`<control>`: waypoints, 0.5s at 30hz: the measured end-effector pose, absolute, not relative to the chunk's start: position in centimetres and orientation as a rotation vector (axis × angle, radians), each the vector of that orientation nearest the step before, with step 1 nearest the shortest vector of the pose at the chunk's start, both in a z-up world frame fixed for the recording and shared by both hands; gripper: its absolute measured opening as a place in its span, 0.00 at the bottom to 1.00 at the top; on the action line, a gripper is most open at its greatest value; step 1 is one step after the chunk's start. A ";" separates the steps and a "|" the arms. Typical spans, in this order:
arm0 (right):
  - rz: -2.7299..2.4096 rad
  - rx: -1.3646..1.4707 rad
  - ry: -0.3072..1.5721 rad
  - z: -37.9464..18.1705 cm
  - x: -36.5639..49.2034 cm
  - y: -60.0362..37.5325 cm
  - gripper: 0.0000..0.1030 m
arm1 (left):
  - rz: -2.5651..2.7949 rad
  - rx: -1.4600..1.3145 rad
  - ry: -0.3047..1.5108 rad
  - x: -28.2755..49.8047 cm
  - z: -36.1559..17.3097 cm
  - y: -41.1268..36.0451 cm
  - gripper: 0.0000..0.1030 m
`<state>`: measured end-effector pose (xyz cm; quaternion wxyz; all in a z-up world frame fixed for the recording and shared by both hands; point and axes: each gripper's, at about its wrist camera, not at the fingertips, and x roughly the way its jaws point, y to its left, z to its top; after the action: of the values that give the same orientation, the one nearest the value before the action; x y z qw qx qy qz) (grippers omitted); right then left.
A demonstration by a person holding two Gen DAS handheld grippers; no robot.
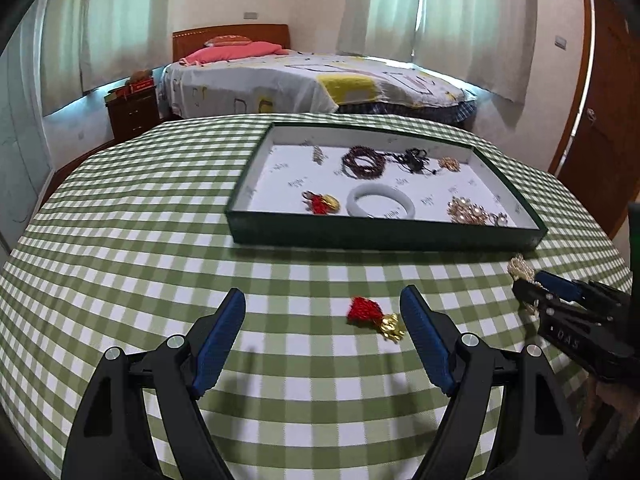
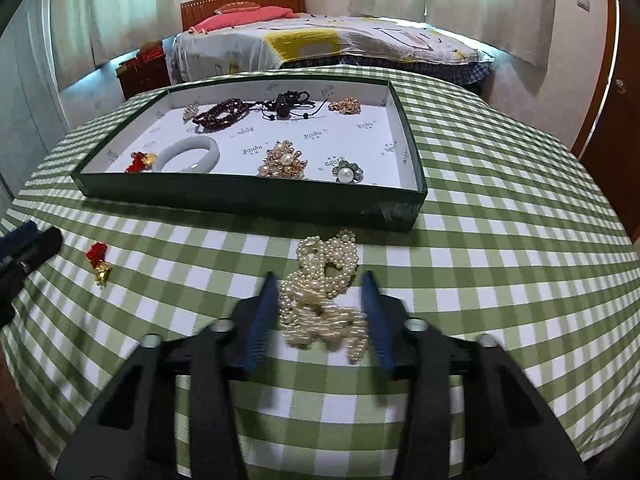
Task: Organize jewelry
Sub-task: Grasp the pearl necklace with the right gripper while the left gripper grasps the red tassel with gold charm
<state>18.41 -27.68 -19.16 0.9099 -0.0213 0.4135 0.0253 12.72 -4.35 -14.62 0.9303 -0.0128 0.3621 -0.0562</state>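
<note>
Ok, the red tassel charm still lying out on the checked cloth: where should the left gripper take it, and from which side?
Grip the red tassel charm across its middle, where tassel meets gold piece. It lies flat and slanted between the open fingers of the left gripper, gold end nearly against the right finger. Come from above, shifted slightly right to centre it.

two black plastic two-finger grippers, left (image 1: pixel 323 299) and right (image 2: pixel 320 286). long blue ribbed pads (image 1: pixel 222 340) lining each finger's inner face. round silver screw heads (image 1: pixel 175 341) at the linkage pivots. triangular cut-outs in the black arms. pale "das" lettering (image 1: pixel 568 338) on the right one's side.
</note>
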 end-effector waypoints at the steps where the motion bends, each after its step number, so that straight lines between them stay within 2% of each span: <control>1: 0.054 -0.044 0.851 -19.2 18.3 -27.7 0.26 | -0.122 -0.024 0.745 12.7 -14.7 -4.5 0.75; 11: 0.064 -0.034 0.842 -19.1 18.0 -27.6 0.24 | -0.158 -0.002 0.799 13.7 -16.2 -6.2 0.75; 13: 0.064 -0.033 0.842 -19.2 17.9 -27.6 0.24 | -0.156 0.010 0.815 13.8 -16.6 -6.4 0.73; 15: 0.064 -0.035 0.842 -19.2 17.9 -27.7 0.24 | -0.151 0.018 0.834 14.0 -17.0 -6.3 0.67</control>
<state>17.94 -27.69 -19.20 0.9121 -0.0169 0.4084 0.0308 13.99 -6.32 -16.97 0.9114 0.0088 0.4048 -0.0733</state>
